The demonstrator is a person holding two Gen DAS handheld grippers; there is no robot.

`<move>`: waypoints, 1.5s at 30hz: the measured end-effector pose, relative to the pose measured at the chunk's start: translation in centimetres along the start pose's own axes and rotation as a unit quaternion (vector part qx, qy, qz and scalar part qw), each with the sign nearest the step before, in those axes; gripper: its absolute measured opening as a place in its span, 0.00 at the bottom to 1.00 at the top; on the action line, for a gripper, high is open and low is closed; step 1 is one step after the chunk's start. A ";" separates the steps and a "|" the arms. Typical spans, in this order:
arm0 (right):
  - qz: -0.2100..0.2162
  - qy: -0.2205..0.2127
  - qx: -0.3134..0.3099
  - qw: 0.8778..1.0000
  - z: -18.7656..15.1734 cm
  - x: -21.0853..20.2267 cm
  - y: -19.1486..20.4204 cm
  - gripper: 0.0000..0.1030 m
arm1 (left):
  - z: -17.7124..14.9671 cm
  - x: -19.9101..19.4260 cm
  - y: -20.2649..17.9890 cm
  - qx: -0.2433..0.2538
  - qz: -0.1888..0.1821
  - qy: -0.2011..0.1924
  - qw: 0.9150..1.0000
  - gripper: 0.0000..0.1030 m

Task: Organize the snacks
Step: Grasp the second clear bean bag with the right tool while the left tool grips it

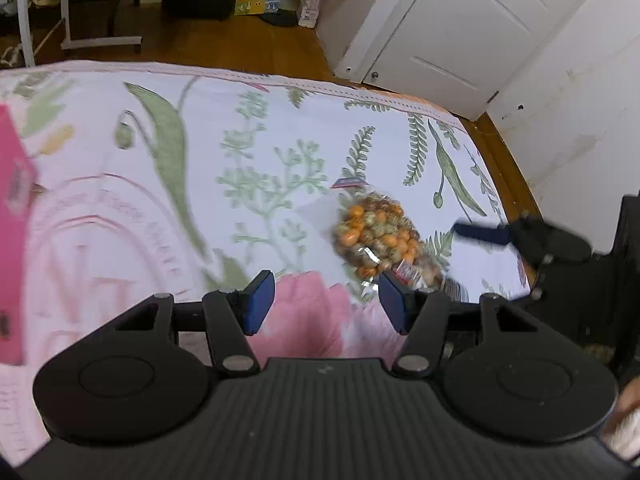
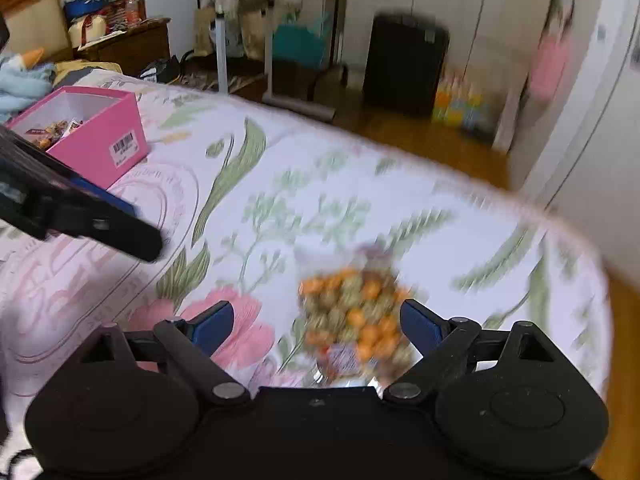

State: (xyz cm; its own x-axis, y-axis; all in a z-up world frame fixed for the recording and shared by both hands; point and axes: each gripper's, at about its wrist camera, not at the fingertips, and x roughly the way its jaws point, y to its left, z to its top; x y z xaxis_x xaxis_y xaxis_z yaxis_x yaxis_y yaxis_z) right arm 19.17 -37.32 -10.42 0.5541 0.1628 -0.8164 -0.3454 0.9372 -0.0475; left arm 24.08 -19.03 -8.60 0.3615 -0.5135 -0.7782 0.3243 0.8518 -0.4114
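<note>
Right gripper [image 2: 316, 326] gapes wide and empty above the snack bag [image 2: 356, 320], lower centre. Left gripper [image 1: 326, 300] half open, empty. Centre pads over bag before closing; pink box [image 2: 100, 136] waits upper left.

The right wrist view smears the snack bag [image 2: 354, 320], so its pieces and label stay unreadable. The pink box [image 1: 10, 236] is cut by the left wrist view's left edge, its barcode label blurred.

- clear plastic bag of orange & green round snacks [image 1: 374, 236] – lies flat on floral sheet, near bed's edge
- open pink cardboard box [image 2: 96, 136] – upright on bed, wrapped snacks inside
</note>
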 end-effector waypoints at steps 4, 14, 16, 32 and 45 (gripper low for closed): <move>-0.020 0.023 -0.016 0.999 -1.3 2.4 -0.8 0.90 | -0.1 4.2 -0.4 -0.032 -0.033 0.019 0.999 0.55; -0.009 0.041 0.031 0.999 -3.6 6.1 -3.9 0.94 | -1.3 10.6 -1.3 -0.050 -0.071 0.036 0.996 0.55; -0.012 0.034 0.019 0.999 -3.4 6.5 -3.3 0.95 | -1.5 11.4 -1.2 -0.052 -0.074 0.040 0.995 0.55; 0.007 0.069 0.032 0.997 0.0 7.9 0.7 0.82 | -0.4 11.1 2.3 -0.083 -0.048 0.035 0.995 0.49; -0.016 0.075 0.099 0.992 0.6 5.8 2.3 0.72 | -1.0 9.3 1.0 -0.038 -0.028 0.027 0.998 0.49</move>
State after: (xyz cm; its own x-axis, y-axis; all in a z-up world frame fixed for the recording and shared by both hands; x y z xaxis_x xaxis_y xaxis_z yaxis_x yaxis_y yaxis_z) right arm 22.01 -34.03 -14.96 0.4373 0.0989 -0.8938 -0.1660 0.9857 0.0279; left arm 26.91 -22.86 -16.68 0.2957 -0.5562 -0.7767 0.2743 0.8282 -0.4887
